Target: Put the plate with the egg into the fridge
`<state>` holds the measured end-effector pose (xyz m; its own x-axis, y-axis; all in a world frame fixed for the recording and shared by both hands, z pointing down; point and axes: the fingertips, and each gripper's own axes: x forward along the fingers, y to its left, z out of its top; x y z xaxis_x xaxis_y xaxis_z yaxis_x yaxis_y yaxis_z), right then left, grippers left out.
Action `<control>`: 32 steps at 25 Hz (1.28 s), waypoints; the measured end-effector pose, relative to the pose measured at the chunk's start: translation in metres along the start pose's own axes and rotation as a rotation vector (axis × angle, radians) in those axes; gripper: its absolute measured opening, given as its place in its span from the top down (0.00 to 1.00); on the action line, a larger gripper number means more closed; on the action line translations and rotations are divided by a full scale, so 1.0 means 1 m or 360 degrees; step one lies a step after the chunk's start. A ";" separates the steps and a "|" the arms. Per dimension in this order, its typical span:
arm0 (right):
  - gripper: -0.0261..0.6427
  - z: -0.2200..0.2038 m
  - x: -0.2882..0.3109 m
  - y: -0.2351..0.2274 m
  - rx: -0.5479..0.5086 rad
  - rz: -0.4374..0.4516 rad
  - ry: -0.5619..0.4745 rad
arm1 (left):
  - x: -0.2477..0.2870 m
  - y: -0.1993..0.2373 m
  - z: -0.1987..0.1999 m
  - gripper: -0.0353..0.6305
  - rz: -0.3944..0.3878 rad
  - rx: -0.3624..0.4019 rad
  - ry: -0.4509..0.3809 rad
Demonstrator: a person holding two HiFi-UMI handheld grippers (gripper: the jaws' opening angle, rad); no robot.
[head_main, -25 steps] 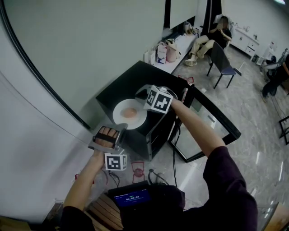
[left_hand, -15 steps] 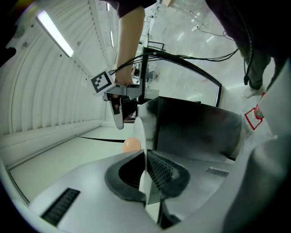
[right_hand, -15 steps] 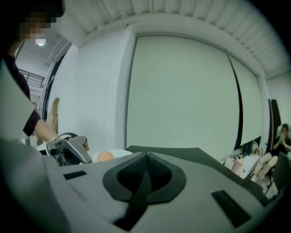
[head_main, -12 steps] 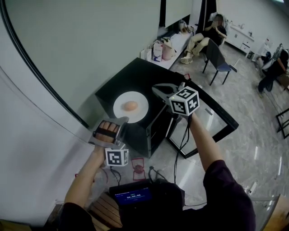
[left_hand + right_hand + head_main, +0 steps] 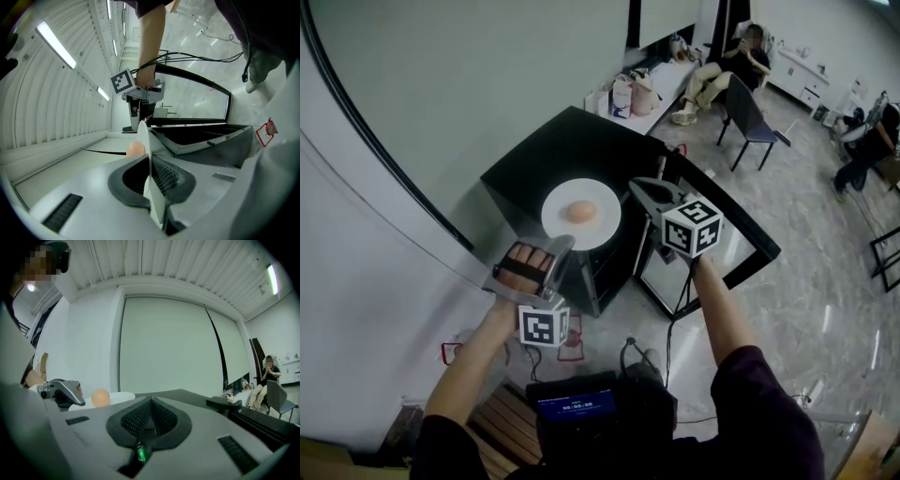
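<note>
Since a second ago the right tongs (image 5: 642,186) have swung off the plate's rim and now hang over the fridge's open door (image 5: 736,239), shut on nothing. The left tongs (image 5: 561,247) have meanwhile carried the plate (image 5: 602,225) a little along the fridge (image 5: 534,159) top. The left tongs are pinched narrow on the plate's near rim, and the left gripper view shows the thin white edge clamped between the pads. The plate is over the front part of the fridge top; from the head view I can't say whether it is resting there or just lifted clear. I judge the door-opening done and the transfer just starting. The next move calls for drawing the plate out past the fridge's front edge, lowering it and sliding it into the open compartment, kept level because it hangs from one rim. The plate is round, face up, with no long axis. The egg (image 5: 580,211) lies on its side at the centre, its long axis apparently level and roughly along the fridge front.
</note>
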<state>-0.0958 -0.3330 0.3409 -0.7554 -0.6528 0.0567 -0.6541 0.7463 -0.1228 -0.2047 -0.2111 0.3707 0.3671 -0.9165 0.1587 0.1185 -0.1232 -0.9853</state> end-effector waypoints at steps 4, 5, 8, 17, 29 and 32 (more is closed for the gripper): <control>0.95 -0.012 -0.057 -0.037 0.0062 -0.0033 -0.0101 | 0.007 -0.006 0.069 0.92 0.0007 -0.0032 0.0078; 0.95 -0.014 -0.072 -0.044 0.0069 -0.0033 -0.0117 | 0.009 -0.007 0.086 0.92 0.0002 -0.0045 0.0108; 0.95 -0.019 -0.105 -0.062 0.0058 -0.0031 -0.0138 | 0.017 -0.013 0.125 0.92 -0.0016 -0.0088 0.0182; 0.95 -0.049 -0.158 -0.087 0.0134 -0.0006 -0.0128 | 0.026 -0.043 0.195 0.92 -0.0092 -0.0113 0.0305; 0.95 -0.067 -0.162 -0.065 0.0146 -0.0063 -0.0136 | 0.016 -0.055 0.178 0.92 -0.0064 -0.0099 0.0406; 0.95 -0.079 -0.163 -0.057 0.0118 -0.0114 -0.0132 | 0.020 -0.073 0.170 0.92 -0.0077 -0.0145 0.0450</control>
<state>0.0619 -0.2590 0.4170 -0.6991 -0.7149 -0.0136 -0.6995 0.6877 -0.1943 -0.0487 -0.1560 0.4563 0.0898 -0.9768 0.1943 0.0416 -0.1913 -0.9807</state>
